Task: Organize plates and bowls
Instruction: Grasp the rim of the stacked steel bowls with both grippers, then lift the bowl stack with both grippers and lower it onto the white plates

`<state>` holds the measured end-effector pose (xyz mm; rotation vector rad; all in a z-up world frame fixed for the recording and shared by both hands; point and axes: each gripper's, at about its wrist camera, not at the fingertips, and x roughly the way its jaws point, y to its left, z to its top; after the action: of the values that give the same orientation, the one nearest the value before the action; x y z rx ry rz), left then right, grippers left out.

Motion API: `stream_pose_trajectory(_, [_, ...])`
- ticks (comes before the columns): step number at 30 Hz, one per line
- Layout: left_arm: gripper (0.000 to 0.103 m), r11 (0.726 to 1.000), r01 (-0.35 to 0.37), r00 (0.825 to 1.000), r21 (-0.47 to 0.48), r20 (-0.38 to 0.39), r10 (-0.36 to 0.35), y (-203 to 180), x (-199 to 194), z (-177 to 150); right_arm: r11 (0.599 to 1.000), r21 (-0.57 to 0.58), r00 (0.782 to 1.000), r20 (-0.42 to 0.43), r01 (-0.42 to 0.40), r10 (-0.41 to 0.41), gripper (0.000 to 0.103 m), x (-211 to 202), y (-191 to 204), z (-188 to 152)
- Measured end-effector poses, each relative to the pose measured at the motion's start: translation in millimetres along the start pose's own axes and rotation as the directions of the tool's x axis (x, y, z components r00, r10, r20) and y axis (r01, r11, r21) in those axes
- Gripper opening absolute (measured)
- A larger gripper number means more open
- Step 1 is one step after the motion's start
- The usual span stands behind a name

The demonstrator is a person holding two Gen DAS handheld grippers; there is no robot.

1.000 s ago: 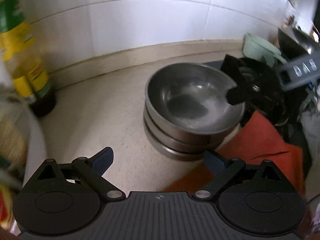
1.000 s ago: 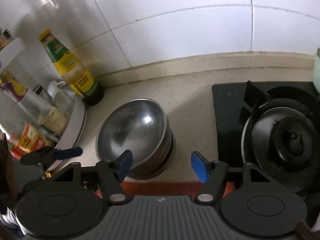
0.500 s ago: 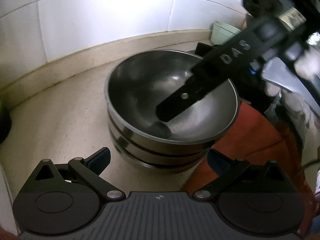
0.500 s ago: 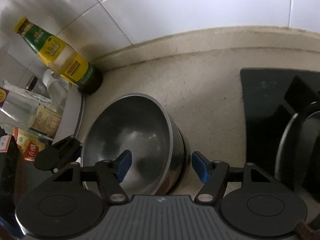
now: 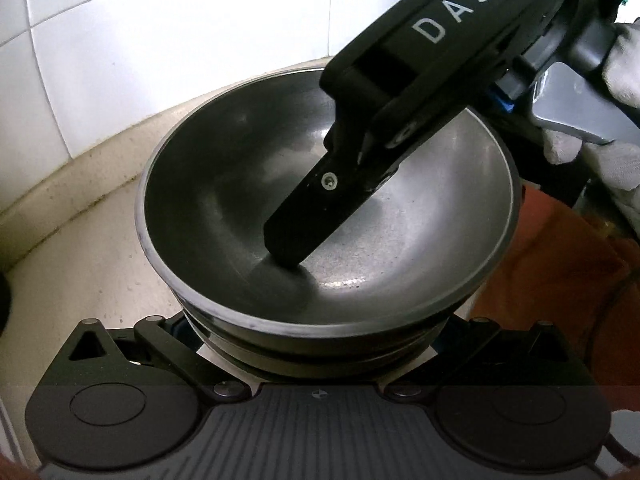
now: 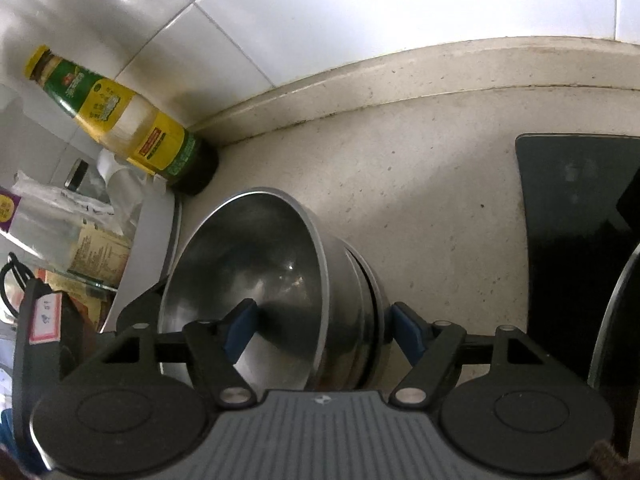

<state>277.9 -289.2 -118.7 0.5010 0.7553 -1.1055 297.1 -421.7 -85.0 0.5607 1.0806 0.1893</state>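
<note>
grey steel bowls (image 5: 224, 200) on a speckled cream counter (image 6: 420, 184), white tiles (image 6: 360, 12), yellow-green bottle (image 6: 128, 120).

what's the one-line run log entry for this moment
stage: grasping bowl stack | right gripper: open, straddling rim of top steel bowl, one finger inside | left gripper: open around stack | counter: stack resting

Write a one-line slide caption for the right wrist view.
Right gripper open, its fingers straddling the wall of the top steel bowl in a nested stack on the countertop, oil bottle behind.
</note>
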Motion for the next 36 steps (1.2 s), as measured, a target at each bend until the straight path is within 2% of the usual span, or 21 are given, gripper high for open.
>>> stream_pose_trajectory(8, [0.103, 0.998, -0.038, 0.999, -0.054, 0.007, 0.039, -12.8, -8.5, 0.6, 0.999, -0.040, 1.000, 0.015, -0.005, 0.006, 0.069, 3.0, 3.5, 5.9])
stream_pose_trajectory(15, [0.103, 0.992, -0.104, 0.993, -0.076, 0.045, 0.107, -29.9, -39.4, 3.5, 0.996, -0.082, 0.998, 0.055, -0.039, 0.044, 0.069, -9.7, 18.7, 14.5])
stream_pose_trajectory(23, [0.103, 0.977, -0.196, 0.974, -0.085, 0.096, 0.204, -64.2, -94.6, 10.4, 0.982, -0.174, 0.990, 0.109, -0.068, 0.088, 0.069, -46.4, 50.7, 16.1])
stream_pose_trajectory(30, [0.103, 0.954, -0.272, 0.951, -0.130, 0.119, 0.287, -109.8, -157.8, 1.3, 0.956, -0.277, 0.981, 0.137, -0.093, 0.135, 0.069, -88.5, 82.1, 0.1])
stream_pose_trajectory(36, [0.103, 0.930, -0.310, 0.939, -0.199, 0.088, 0.332, -162.6, -197.0, -31.4, 0.932, -0.341, 0.980, 0.107, -0.125, 0.171, 0.069, -108.4, 94.4, -32.8])
